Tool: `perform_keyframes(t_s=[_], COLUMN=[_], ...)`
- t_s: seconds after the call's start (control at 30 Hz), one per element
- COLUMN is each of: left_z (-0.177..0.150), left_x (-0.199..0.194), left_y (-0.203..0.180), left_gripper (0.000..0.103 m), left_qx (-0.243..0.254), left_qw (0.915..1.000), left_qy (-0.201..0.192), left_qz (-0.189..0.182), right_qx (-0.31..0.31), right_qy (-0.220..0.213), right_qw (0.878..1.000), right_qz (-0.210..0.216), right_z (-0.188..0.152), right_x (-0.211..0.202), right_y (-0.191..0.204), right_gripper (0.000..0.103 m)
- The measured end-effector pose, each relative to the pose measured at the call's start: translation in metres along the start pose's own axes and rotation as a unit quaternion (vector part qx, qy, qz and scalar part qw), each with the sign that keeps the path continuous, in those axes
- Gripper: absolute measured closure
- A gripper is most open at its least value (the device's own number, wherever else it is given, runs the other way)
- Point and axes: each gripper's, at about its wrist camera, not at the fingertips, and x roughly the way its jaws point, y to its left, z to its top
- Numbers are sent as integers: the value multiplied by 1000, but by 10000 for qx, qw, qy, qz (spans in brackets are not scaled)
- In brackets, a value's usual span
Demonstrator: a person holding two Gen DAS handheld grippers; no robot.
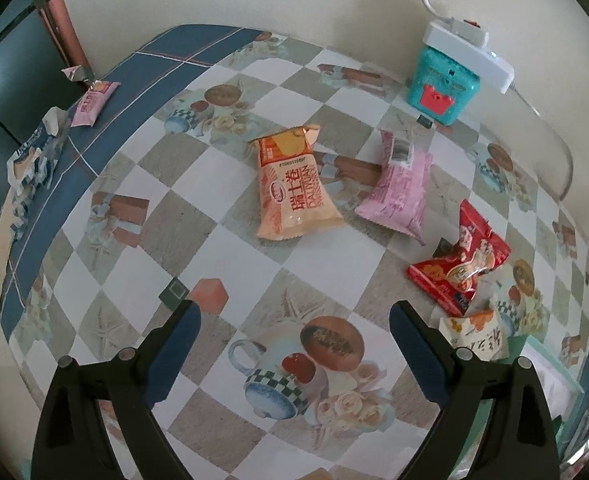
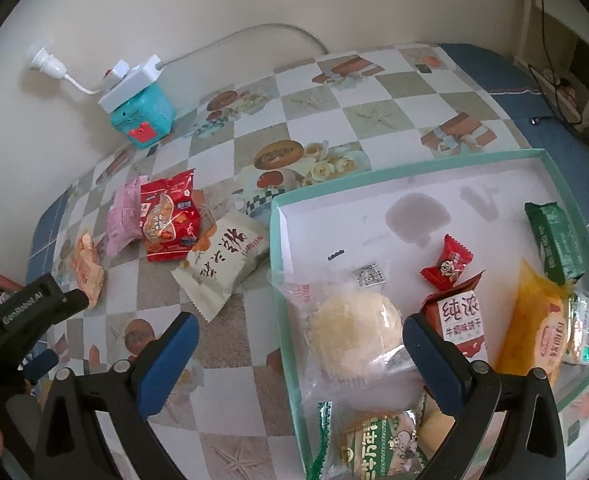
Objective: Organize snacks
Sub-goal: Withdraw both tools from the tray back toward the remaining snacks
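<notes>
On the checked tablecloth lie an orange snack pack (image 1: pixel 294 188), a pink pack (image 1: pixel 398 188), a red pack (image 1: pixel 462 268) and a cream pack (image 1: pixel 474 336). My left gripper (image 1: pixel 294 336) hovers open in front of them, holding nothing. In the right wrist view the same packs show as orange (image 2: pixel 88 268), pink (image 2: pixel 124 212), red (image 2: pixel 170 216) and cream (image 2: pixel 222 264), left of a teal-rimmed box (image 2: pixel 278 240) that holds several snacks. My right gripper (image 2: pixel 300 348) stands open over the box's near left corner, above a clear-wrapped pastry (image 2: pixel 350 320).
A teal toy box (image 1: pixel 442 84) with a white power strip (image 1: pixel 470 52) on top stands by the wall. Two more packs, pink (image 1: pixel 92 104) and blue-white (image 1: pixel 34 156), lie at the table's far left edge. The left gripper's body (image 2: pixel 26 312) shows at the right view's left.
</notes>
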Motion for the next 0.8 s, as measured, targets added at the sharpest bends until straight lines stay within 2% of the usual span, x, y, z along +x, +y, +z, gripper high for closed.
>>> perform_keyframes(t_s=[0.3, 0.57, 0.8], left_z=[5, 10, 13], left_x=[6, 9, 19], left_y=[0, -8, -16], left_gripper=[8, 7, 7], left_qx=[-36, 88, 136], left_qw=[10000, 9993, 9991], left_qy=[-54, -339, -382], left_qz=[11, 115, 145], right_qx=[-206, -357, -437], right_qy=[231, 67, -38], right_qw=[9995, 9993, 9989], right_qz=[-40, -69, -175], right_z=[0, 9, 16], right_x=[13, 13, 21], right_y=[5, 10, 14], right_gripper=[0, 0, 0])
